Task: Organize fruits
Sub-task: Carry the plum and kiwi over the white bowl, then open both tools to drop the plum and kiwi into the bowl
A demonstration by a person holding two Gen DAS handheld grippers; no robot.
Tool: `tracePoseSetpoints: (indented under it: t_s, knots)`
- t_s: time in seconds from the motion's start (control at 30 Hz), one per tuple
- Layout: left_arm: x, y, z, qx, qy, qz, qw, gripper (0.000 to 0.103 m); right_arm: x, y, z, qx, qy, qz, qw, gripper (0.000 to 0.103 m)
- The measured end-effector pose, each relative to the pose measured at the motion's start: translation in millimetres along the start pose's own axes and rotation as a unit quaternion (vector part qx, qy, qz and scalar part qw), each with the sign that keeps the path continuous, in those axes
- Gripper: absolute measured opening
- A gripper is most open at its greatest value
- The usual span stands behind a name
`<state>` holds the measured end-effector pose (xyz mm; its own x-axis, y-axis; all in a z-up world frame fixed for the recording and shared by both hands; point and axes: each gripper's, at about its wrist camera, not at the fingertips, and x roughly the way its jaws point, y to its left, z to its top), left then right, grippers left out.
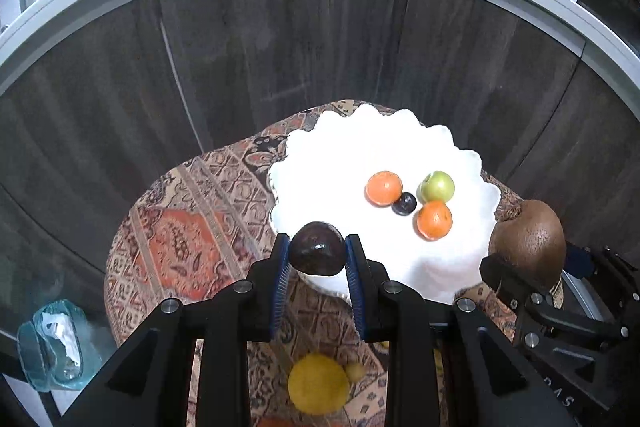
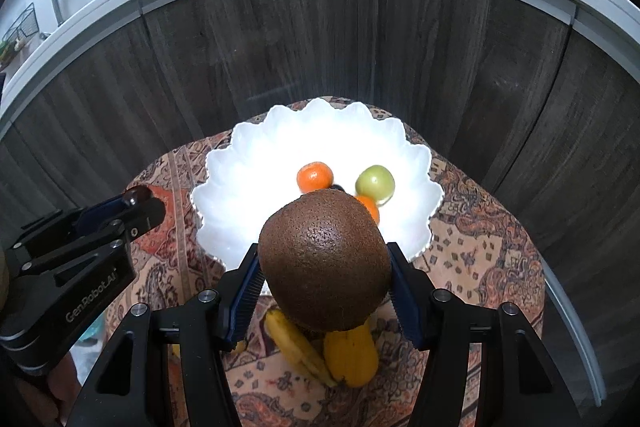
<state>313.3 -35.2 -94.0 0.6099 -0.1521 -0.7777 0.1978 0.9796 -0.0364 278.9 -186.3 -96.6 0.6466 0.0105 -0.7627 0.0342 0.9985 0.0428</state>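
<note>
Already both are loaded: left claw (image 1: 318, 254) pinches a smooth, slippery plum (image 1: 317, 248); right claw (image 2: 325, 283) spans a soft kiwi (image 2: 325, 265) at mid-body, near the bowl (image 2: 224, 167)

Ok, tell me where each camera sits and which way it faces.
Left wrist: on the left gripper, looking down along its jaws, shut on a dark plum, toward the white bowl; right gripper at right edge.
Right wrist: on the right gripper, jaws gripping a kiwi above the bowl; left gripper at left.
Shared: bowl, oranges, green apple, patterned cloth, counter.
</note>
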Motion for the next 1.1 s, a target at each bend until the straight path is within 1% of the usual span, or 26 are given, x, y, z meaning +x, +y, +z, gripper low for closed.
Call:
tracePoseSetpoints:
  t_s: [0.2,0.33,0.4,0.43,0.67,0.83,0.87,0.9,0.97,1.03,1.1]
  knots:
    - [24.8,5.0,11.9,-0.005,0.012,-0.003,0.9999,0.027,23.0,0.6,9.5,0.002,0.009,-0.004,1.000,0.060]
    - [41.8,7.7,17.8,-0.006,0.019,0.002,0.9998,0.027,37.9,1.3,12.8,-0.002,0.017,-0.005,1.000,0.060]
    - [50.9,7.9,18.9,-0.006,0.023,0.006,0.9997,0.027,46.8,1.6,13.2,-0.003,0.024,-0.003,1.000,0.060]
    - [57.0,8.2,19.6,-0.007,0.027,0.009,0.9996,0.027,50.9,1.1,13.0,-0.005,0.036,0.006,0.999,0.060]
    - [87.6,3.4,13.8,0.000,0.055,0.007,0.9985,0.028,76.0,-4.5,8.2,-0.007,0.052,0.016,0.999,0.060]
    - [105.2,-1.0,10.9,0.007,0.075,0.003,0.9971,0.028,89.2,-11.3,6.6,0.000,0.064,0.013,0.998,0.060]
    - [106.1,-1.9,11.1,0.008,0.076,0.003,0.9970,0.035,91.0,-12.2,6.4,0.000,0.068,0.016,0.998,0.060]
    - [106.0,-2.8,11.3,0.010,0.076,0.004,0.9971,0.050,91.8,-12.3,6.1,0.000,0.069,0.016,0.997,0.060]
    - [101.4,-2.7,12.4,0.011,0.062,0.017,0.9979,0.065,93.6,-13.6,6.1,0.001,0.074,0.017,0.997,0.060]
    - [96.6,-2.4,13.8,0.018,0.053,0.030,0.9980,0.066,90.9,-15.3,6.8,0.003,0.066,0.006,0.998,0.064]
    - [93.4,-0.9,14.4,0.019,0.052,0.036,0.9978,0.072,83.4,-14.8,9.0,-0.003,0.047,-0.017,0.999,0.082]
